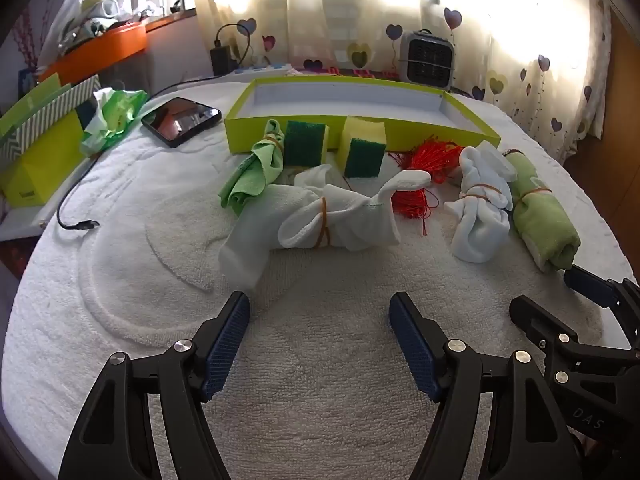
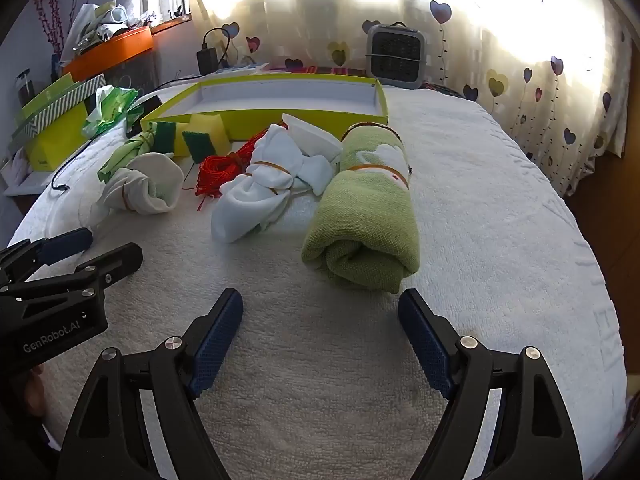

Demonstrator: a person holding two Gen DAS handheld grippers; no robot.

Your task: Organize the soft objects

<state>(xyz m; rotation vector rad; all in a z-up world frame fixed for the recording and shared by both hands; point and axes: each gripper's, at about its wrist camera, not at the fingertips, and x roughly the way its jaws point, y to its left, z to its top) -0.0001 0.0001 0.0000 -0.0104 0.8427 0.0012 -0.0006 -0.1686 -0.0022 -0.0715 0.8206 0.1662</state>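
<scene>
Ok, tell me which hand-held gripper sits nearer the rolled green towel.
Right. The right hand-held gripper is open just in front of the rolled green towel, which lies almost straight ahead. The left hand-held gripper is open farther left, facing the white sock bundle.

Two sponges (image 1: 362,148), two white cloth bundles (image 1: 320,220), two green cloth rolls (image 2: 364,216), one red string bundle (image 1: 424,168), one tray (image 1: 360,100)
</scene>
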